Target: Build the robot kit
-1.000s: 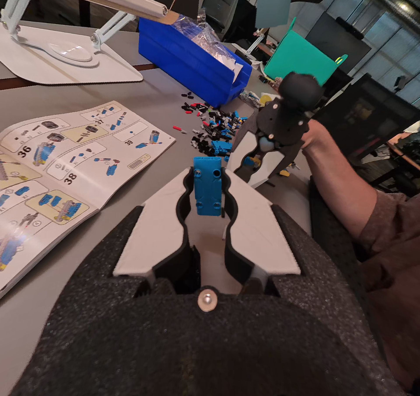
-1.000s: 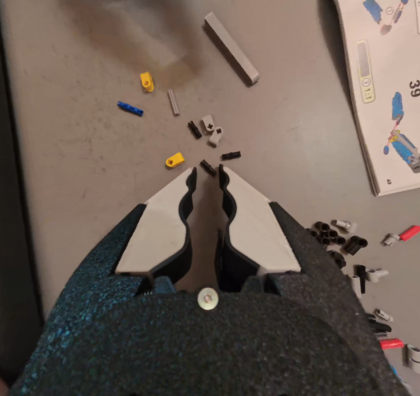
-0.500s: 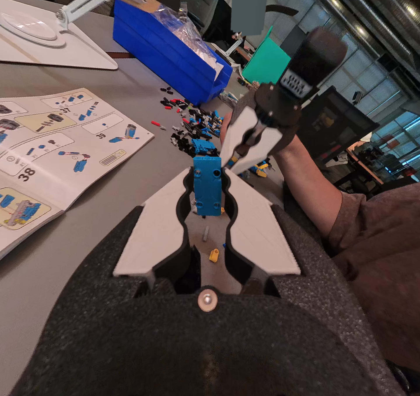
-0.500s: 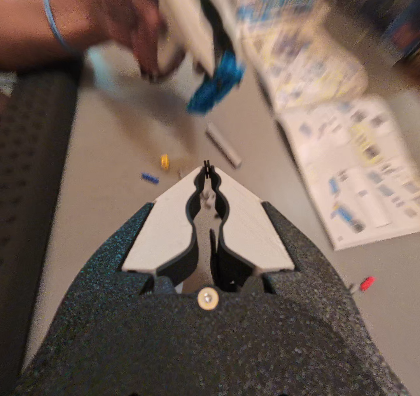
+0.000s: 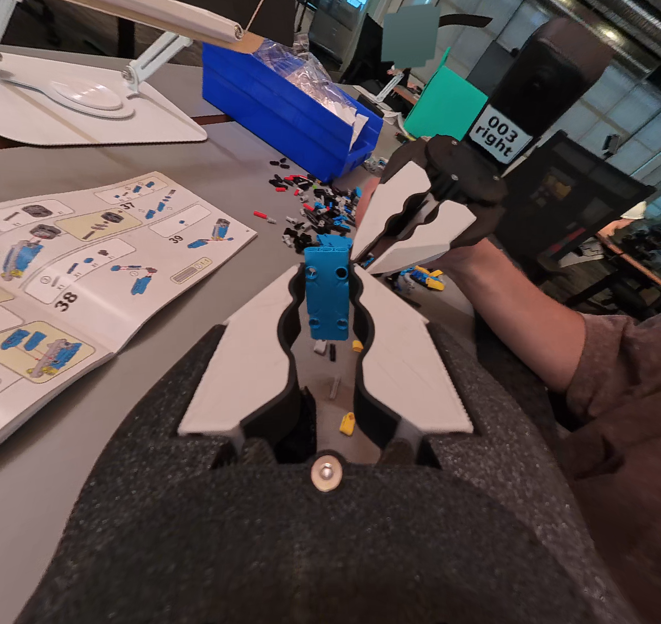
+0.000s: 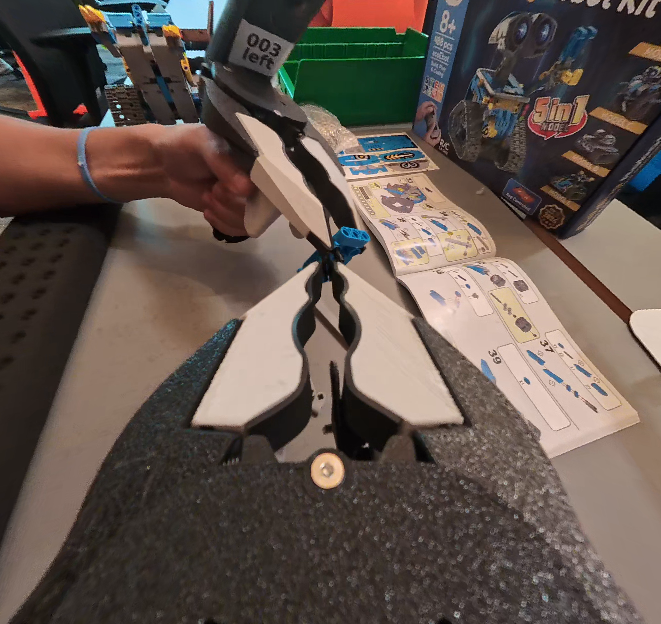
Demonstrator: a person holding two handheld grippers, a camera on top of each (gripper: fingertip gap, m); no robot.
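My left gripper [image 5: 327,273] is shut on a blue panel piece with round holes [image 5: 327,302] and holds it upright above the grey table [image 5: 221,163]. My right gripper [image 6: 326,267] is shut on a small black pin [image 6: 326,273], whose tip is right at the blue piece [image 6: 348,240]. In the left wrist view the right gripper [image 5: 361,263] comes in from the upper right, its tips beside the top right corner of the blue piece. In the right wrist view the left gripper [image 6: 323,243] points down from the upper left. Whether the pin touches the piece is hidden.
An open instruction booklet [image 5: 107,249] lies left of the grippers. A pile of small parts [image 5: 314,206] sits before a blue bin [image 5: 286,113]. Loose yellow and grey pieces [image 5: 346,424] lie under the left gripper. A kit box [image 6: 554,88] and green bin [image 6: 357,77] stand behind. My left and right fingertips are right by each other.
My right gripper shut on a black pin on the table, lifted it and brought it up to the blue piece. The left gripper kept its hold and shifted only slightly.
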